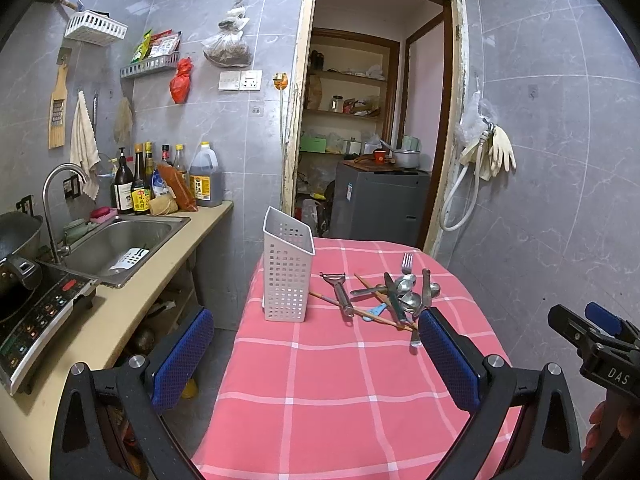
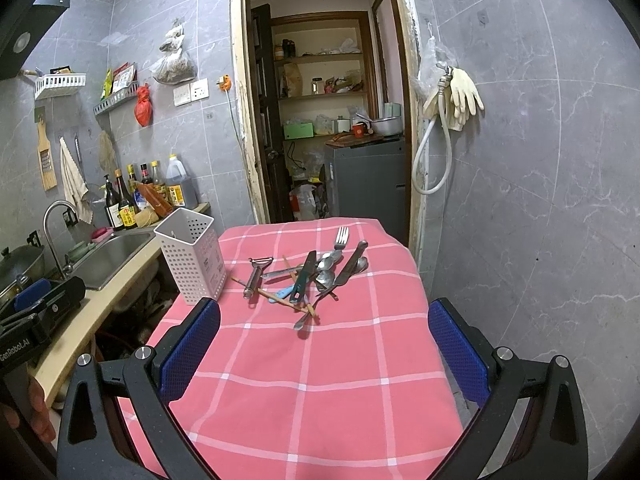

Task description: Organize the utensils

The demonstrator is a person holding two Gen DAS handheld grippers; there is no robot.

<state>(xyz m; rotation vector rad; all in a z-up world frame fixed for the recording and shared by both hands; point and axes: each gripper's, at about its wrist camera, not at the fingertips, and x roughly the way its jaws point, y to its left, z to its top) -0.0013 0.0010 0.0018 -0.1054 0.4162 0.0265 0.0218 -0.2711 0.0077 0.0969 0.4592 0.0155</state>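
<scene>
A white perforated utensil holder [image 1: 287,276] [image 2: 192,254] stands upright and empty-looking at the table's left edge. To its right lies a pile of utensils [image 1: 390,294] [image 2: 310,274]: a peeler [image 1: 340,290] [image 2: 256,272], a fork [image 1: 407,263] [image 2: 341,237], spoons, knives and chopsticks. My left gripper [image 1: 316,354] is open and empty, held above the near part of the table. My right gripper [image 2: 324,350] is open and empty, also short of the pile. The right gripper also shows at the right edge of the left wrist view [image 1: 596,340].
The table has a pink checked cloth [image 1: 340,392] [image 2: 304,392]. A counter with a sink [image 1: 120,244] [image 2: 112,256], bottles and an induction cooker [image 1: 36,320] runs along the left. An open doorway [image 1: 372,120] lies behind the table. A tiled wall is at the right.
</scene>
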